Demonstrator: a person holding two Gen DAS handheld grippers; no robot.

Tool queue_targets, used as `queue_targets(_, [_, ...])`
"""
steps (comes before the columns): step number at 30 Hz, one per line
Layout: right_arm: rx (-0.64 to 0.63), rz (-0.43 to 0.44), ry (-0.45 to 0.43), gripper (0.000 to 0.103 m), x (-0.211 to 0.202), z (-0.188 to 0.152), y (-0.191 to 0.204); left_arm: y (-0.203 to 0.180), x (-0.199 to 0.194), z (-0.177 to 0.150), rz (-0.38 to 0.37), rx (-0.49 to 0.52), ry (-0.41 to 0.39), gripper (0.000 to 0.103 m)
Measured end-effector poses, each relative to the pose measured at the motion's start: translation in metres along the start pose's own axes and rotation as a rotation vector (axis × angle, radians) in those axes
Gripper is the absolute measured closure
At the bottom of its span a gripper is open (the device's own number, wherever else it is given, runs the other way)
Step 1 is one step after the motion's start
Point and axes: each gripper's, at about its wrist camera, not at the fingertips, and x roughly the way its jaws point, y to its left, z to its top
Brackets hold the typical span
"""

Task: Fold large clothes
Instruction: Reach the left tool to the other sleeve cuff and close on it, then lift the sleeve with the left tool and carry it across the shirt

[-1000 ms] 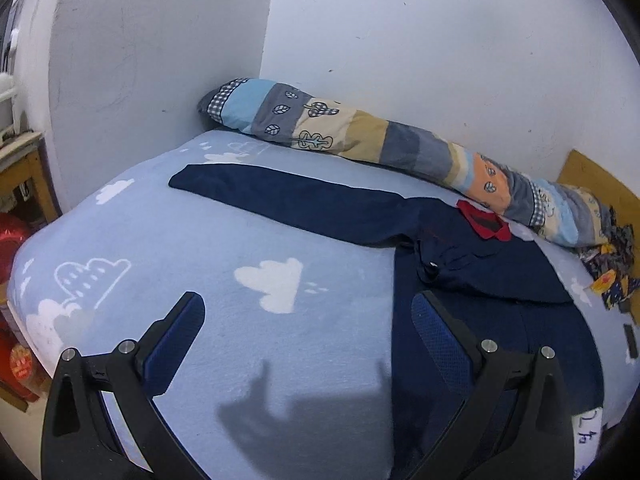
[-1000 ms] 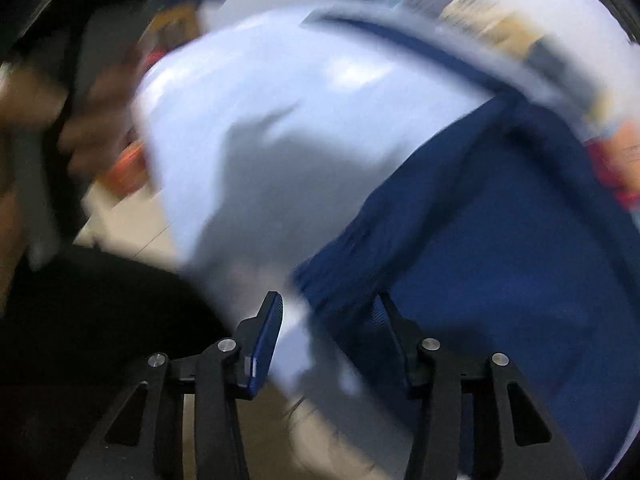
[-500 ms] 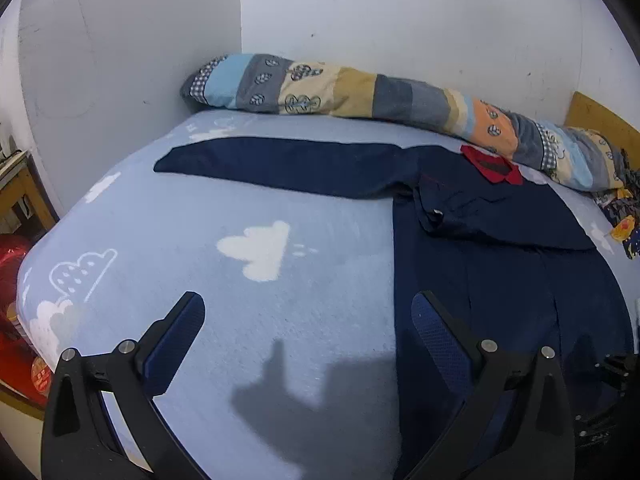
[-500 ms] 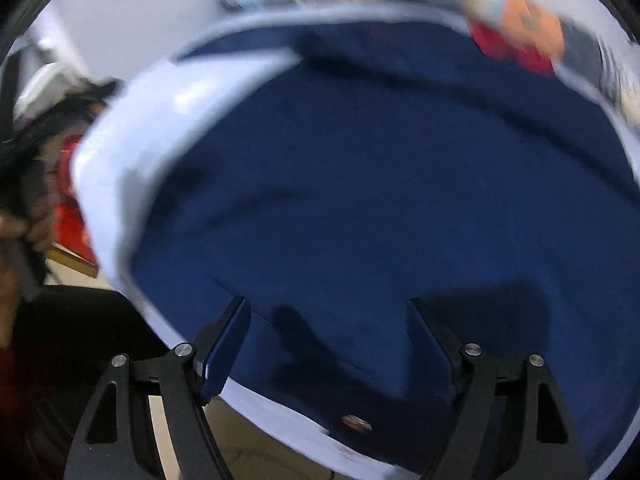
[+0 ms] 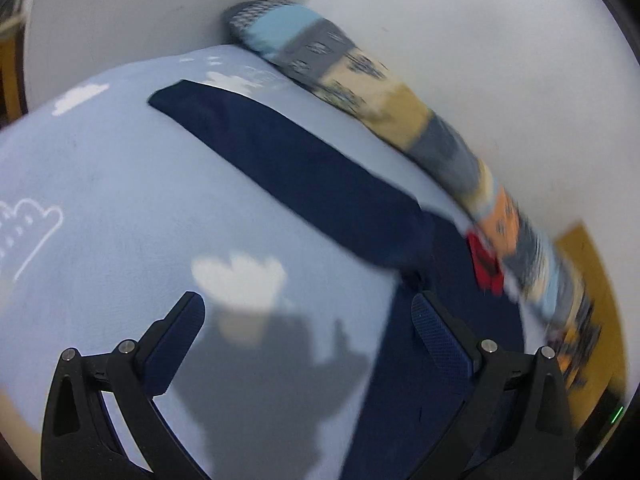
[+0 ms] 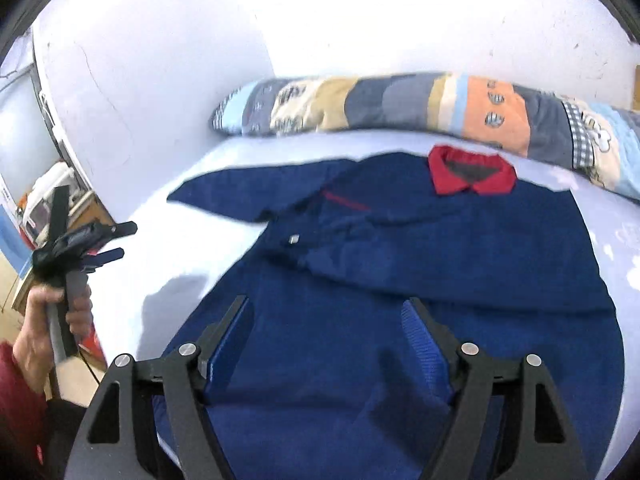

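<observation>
The navy jacket (image 6: 440,264) lies flat on the blue bed sheet (image 5: 120,200); only the right view shows its red collar (image 6: 472,176) clearly. The right gripper (image 6: 328,332), just opened, stands spread and empty. The left gripper (image 5: 308,324) is spread too; its hand (image 6: 52,320) appears at the right view's lower left.

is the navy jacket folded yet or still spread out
Partly folded: navy red-collared jacket has one sleeve laid across its chest, the other sleeve outstretched.
</observation>
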Motion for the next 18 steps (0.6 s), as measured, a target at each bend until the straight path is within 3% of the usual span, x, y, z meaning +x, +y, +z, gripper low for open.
queue_targets(3, [0.041,-0.007,0.043,0.024,0.008,-0.010,-0.009,0.036,0.029,0.050,0.032,-0.103,-0.038,0.003])
queue_targets(6, [0.077,0.069,0.052,0.024,0.015,-0.005,-0.019,0.075,0.071,0.091,0.014,-0.235,-0.021,0.041])
queue_targets(8, [0.049,0.047,0.035,0.024,0.010,-0.003,-0.020,0.099,0.099,0.112,-0.002,-0.331,-0.024,0.043])
queue_targets(13, [0.066,0.062,0.022,0.024,0.009,0.001,-0.023,0.144,0.146,0.137,0.031,-0.453,-0.077,0.043])
queue_targets(18, [0.089,0.059,0.029,0.024,0.019,0.000,-0.032,0.167,0.171,0.154,-0.049,-0.502,-0.174,0.043])
